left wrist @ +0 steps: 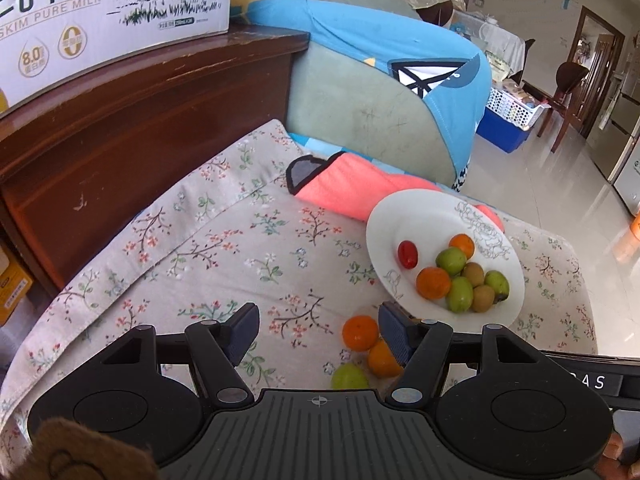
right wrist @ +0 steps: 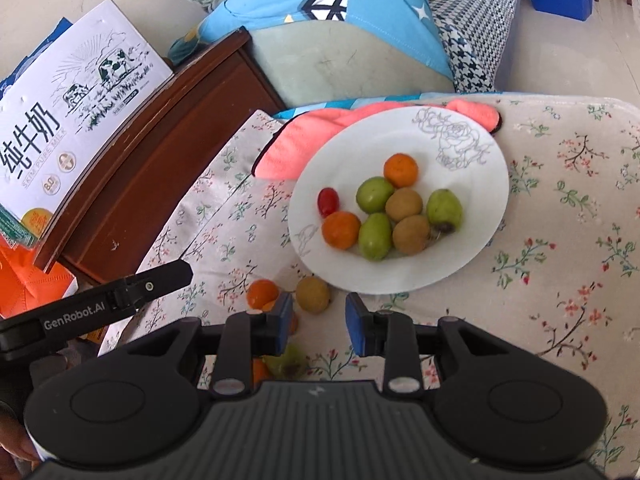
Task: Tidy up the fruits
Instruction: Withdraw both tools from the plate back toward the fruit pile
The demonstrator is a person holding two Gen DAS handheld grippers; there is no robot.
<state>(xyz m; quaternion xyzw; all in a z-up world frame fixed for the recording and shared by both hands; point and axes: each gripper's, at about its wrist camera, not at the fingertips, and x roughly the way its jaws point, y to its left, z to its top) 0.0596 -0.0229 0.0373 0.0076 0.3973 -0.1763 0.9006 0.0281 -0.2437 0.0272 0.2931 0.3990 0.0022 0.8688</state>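
Observation:
A white plate [left wrist: 416, 216] [right wrist: 472, 240] on the floral cloth holds two oranges, three green fruits, two brown kiwis and a red tomato [left wrist: 407, 254] [right wrist: 327, 201]. Loose on the cloth in front of the plate lie two oranges [left wrist: 360, 332] [right wrist: 262, 293], a green fruit [left wrist: 349, 377] [right wrist: 289, 362] and a brown kiwi [right wrist: 312, 294]. My left gripper [left wrist: 318, 330] is open and empty, with the loose oranges by its right finger. My right gripper [right wrist: 319, 320] is open and empty, just behind the kiwi.
A pink towel [left wrist: 344, 188] [right wrist: 292, 144] lies behind the plate. A dark wooden cabinet [left wrist: 140, 120] [right wrist: 160, 152] with a milk carton box [left wrist: 100, 12] [right wrist: 72, 96] stands at the left. A blue-covered sofa cushion [left wrist: 380, 92] is behind. The cloth's right edge drops to the floor [left wrist: 600, 184].

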